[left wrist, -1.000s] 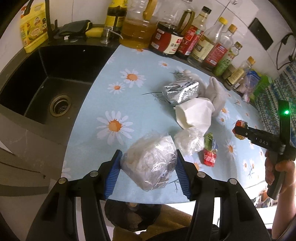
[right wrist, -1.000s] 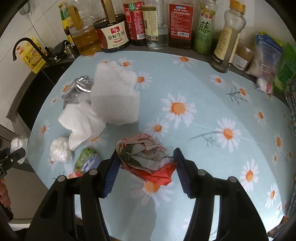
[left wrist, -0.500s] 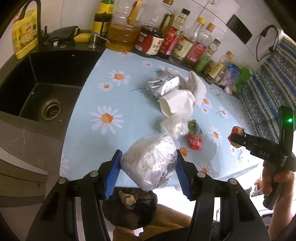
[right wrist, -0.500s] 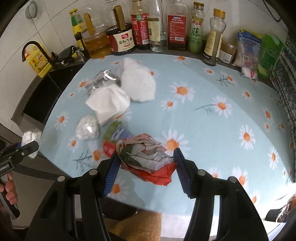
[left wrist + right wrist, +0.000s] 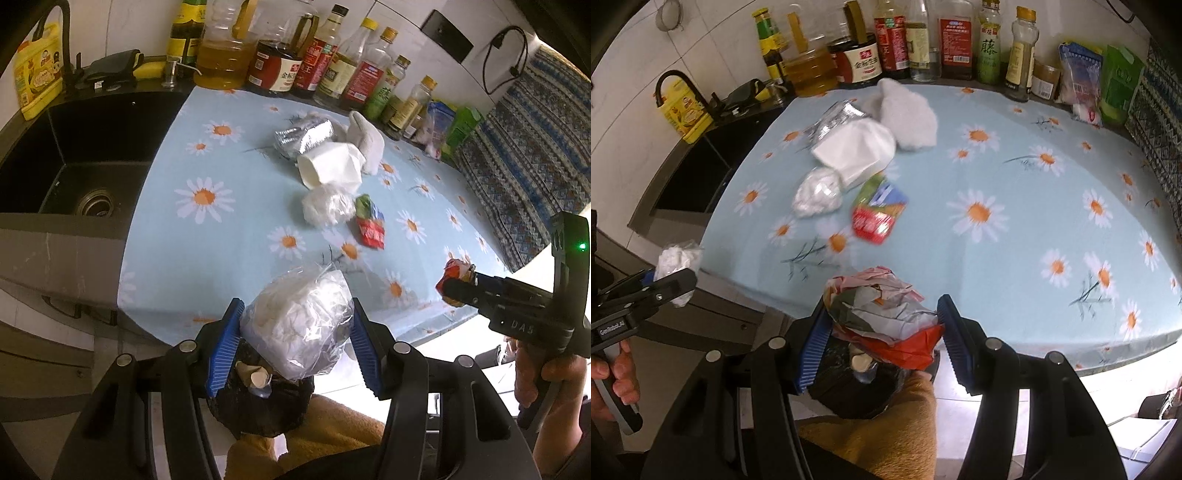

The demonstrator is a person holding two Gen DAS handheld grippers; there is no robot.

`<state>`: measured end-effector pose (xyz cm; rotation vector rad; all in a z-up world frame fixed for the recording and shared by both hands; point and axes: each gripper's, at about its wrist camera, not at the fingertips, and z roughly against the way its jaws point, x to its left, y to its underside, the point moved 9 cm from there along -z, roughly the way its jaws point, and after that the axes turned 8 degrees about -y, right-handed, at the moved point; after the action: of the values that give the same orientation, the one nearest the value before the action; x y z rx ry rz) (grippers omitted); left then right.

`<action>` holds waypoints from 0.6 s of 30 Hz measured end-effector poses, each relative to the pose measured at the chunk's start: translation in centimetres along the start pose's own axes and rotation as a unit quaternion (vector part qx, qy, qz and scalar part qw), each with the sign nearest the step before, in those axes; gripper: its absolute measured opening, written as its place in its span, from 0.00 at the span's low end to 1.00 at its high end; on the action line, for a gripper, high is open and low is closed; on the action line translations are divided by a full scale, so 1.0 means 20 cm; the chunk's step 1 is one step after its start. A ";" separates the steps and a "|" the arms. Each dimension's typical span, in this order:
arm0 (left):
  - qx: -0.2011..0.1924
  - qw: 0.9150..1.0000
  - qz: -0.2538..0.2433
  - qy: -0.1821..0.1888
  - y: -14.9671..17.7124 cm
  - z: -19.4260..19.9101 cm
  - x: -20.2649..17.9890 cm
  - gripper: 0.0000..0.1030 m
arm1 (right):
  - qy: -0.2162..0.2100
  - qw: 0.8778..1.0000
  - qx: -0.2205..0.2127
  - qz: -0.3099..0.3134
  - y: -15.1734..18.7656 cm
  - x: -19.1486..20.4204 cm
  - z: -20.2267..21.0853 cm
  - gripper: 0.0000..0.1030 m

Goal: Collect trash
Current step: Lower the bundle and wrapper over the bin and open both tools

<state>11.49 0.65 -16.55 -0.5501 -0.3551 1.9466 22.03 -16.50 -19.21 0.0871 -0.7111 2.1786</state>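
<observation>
- My left tool (image 5: 295, 343) is clamped on a clear plastic bag (image 5: 301, 325) stuffed with white crumpled paper; both blue pads (image 5: 224, 350) press on its sides.
- My right tool (image 5: 882, 332) is clamped on a crumpled wrapper (image 5: 882, 317), red, grey and pink, held between its blue pads.
- Both tools hang past the front edge of the surface (image 5: 221, 236), which wears a light blue cloth printed with daisies.
- Directly below each held piece sits a black trash bag (image 5: 266, 406), its mouth open, with some scraps already inside; it is seen in the right wrist view too (image 5: 857, 387).
- In the left wrist view my right hand (image 5: 546, 380) grips the handle of the other tool off to the right, the wrapper showing at its tip.
- In the right wrist view my left hand (image 5: 617, 373) holds its tool at the lower left, the white bundle at its tip.
- Trash on the cloth: a small white plastic wad (image 5: 327, 208), a red and green packet (image 5: 369, 225) just beside it, a white paper cup on its side (image 5: 330, 166), a crumpled foil bag (image 5: 301, 138) behind the cup, and a white cloth or tissue lump (image 5: 369, 144) touching the cup's far side.
- A row of oil and sauce bottles (image 5: 288, 62) stands along the back wall.
- A black sink (image 5: 81, 162) lies left of the surface, with a yellow bottle (image 5: 35, 79) at its far corner beside a black tap.
</observation>
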 end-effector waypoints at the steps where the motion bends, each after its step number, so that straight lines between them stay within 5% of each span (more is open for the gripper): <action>1: 0.000 1.000 -0.001 0.001 0.01 0.00 0.00 0.53 | -0.003 1.000 0.000 -0.001 0.02 0.02 0.00 0.56; 18: 0.043 0.999 -0.015 0.006 0.30 -0.03 0.01 0.53 | -0.032 0.999 0.027 -0.003 0.28 0.24 -0.07 0.57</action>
<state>7.03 -1.80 -19.91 -0.4971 -0.2696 1.9188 15.09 -15.28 -21.50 0.1887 -0.6865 2.1974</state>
